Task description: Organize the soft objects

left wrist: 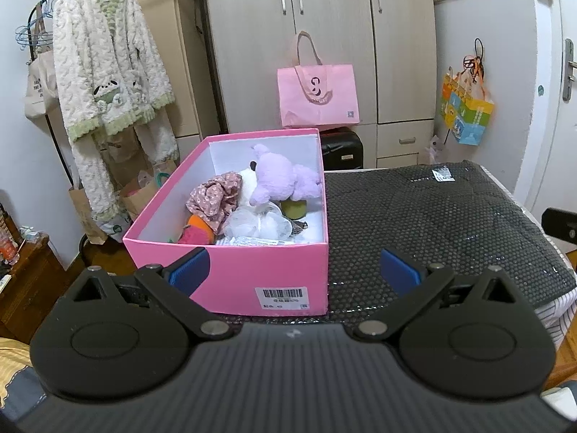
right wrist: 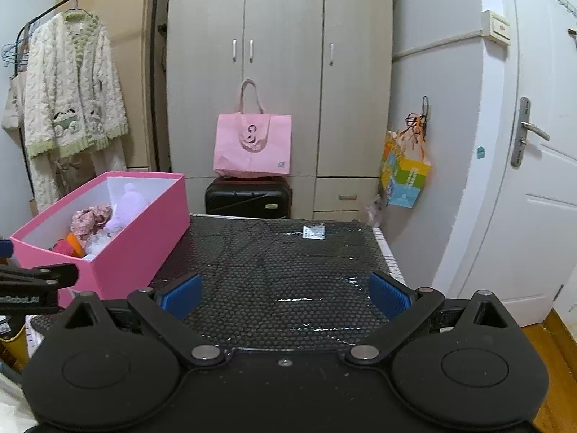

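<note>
On the table [right wrist: 288, 252], covered in black bubble wrap with a honeycomb texture, we see a pink cardboard box [left wrist: 230, 278] sitting at its left side, rectangular, open-topped and white inside, with a barcode label on its near end. The soft things lie heaped in it: a fluffy lilac plush [left wrist: 281, 176], a crumpled floral cloth [left wrist: 216, 198], a white mesh puff [left wrist: 259, 223], a red and orange plush [left wrist: 196, 232] and a round olive-green piece [left wrist: 294, 209].

We hold the left gripper [left wrist: 295, 270] just before the box's near end, its 2 blue ribbed pads spread wide and holding nothing. The right gripper [right wrist: 285, 294] hovers over the bare wrap to the right of the box, its pads likewise wide apart and empty.

Behind the table stand a black suitcase [right wrist: 249, 198] and a smooth pink bag [right wrist: 252, 148].
</note>
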{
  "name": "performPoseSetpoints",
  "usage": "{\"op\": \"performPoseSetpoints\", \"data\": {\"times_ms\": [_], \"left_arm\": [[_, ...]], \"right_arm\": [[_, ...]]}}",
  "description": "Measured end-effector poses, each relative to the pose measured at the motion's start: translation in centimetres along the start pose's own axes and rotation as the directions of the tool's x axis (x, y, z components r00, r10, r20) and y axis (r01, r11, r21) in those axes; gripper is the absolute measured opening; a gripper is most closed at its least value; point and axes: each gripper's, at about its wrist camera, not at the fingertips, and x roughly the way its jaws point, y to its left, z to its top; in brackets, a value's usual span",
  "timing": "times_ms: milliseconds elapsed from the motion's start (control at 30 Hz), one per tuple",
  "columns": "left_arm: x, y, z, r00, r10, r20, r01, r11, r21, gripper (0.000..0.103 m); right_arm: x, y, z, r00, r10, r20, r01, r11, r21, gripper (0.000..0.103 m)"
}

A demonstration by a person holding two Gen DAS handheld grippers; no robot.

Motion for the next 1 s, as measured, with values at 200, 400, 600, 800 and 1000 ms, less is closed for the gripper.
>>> {"op": "performPoseSetpoints", "data": {"times_ms": [200, 400, 600, 800, 1000], "left_arm": [[0.0, 0.0, -0.4, 1.000, 0.011, 0.016, -0.012, 1.000, 0.009, 0.102], [0.2, -0.1, -1.0, 0.998, 0.049, 0.044, -0.050, 0.999, 0.012, 0.102], [0.4, 0.2, -1.5, 0.997, 0.054, 0.046, -0.055, 0.999, 0.000, 0.102], [0.3, 0.1, -2.1, 0.996, 0.066, 0.063, -0.067, 0.998, 0.015, 0.102], [0.3, 0.1, -2.4, 0.996, 0.047, 0.070, -0.048, 0.999, 0.005, 0.102]], "right_arm": [[-0.1, 0.1, -0.4, 1.000, -0.021, 0.023, 0.021, 1.000, -0.010, 0.100], [-0.3, 0.2, -0.8, 0.999, -0.016, 0.049, 0.017, 1.000, -0.020, 0.100], [-0.2, 0.3, -0.9, 0.998, -0.012, 0.061, 0.012, 1.000, -0.007, 0.100], [0.0, 0.4, -1.2, 0.998, -0.007, 0.057, 0.008, 1.000, -0.013, 0.100], [0.0, 0.0, -1.3, 0.998, -0.006, 0.061, 0.006, 1.000, 0.002, 0.101]]}}
